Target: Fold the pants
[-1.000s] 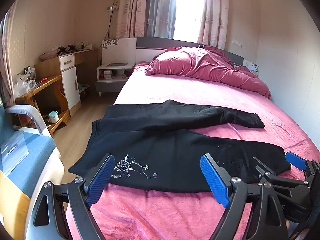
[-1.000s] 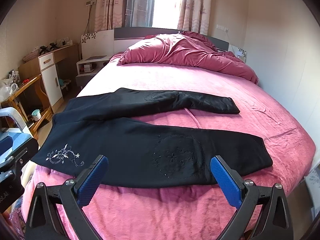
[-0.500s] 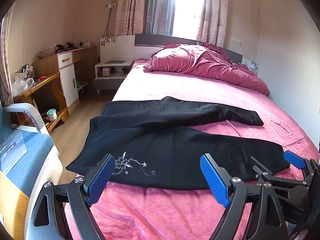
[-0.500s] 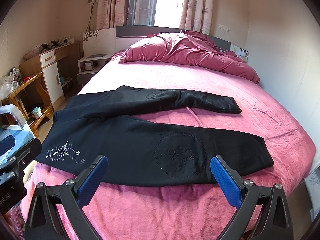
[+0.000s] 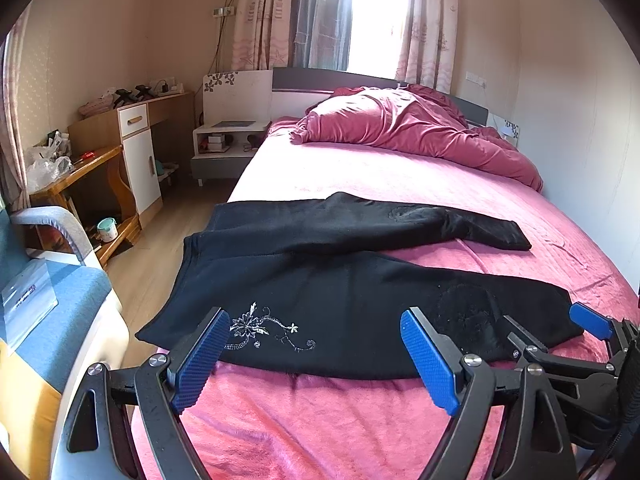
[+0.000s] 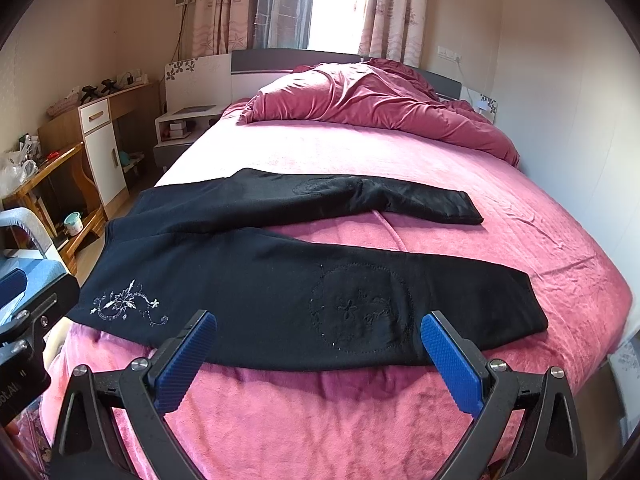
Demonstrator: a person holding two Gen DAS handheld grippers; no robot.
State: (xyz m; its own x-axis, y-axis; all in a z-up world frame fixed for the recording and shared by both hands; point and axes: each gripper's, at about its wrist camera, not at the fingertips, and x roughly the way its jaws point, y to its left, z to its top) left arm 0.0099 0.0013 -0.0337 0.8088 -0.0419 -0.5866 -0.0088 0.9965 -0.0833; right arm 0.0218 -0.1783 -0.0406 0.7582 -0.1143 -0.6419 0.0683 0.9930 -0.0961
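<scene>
The left gripper hovers level just short of the black pants, near their silver-embroidered waist end, fingers spread wide and holding nothing. The right gripper hovers likewise by the near leg's stitched circle, also spread and empty. The pants lie flat across the pink bed, legs parted.

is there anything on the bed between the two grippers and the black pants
Nothing visible. Only bare pink bedspread lies between the open left gripper, the open right gripper and the near edge of the black pants.
</scene>
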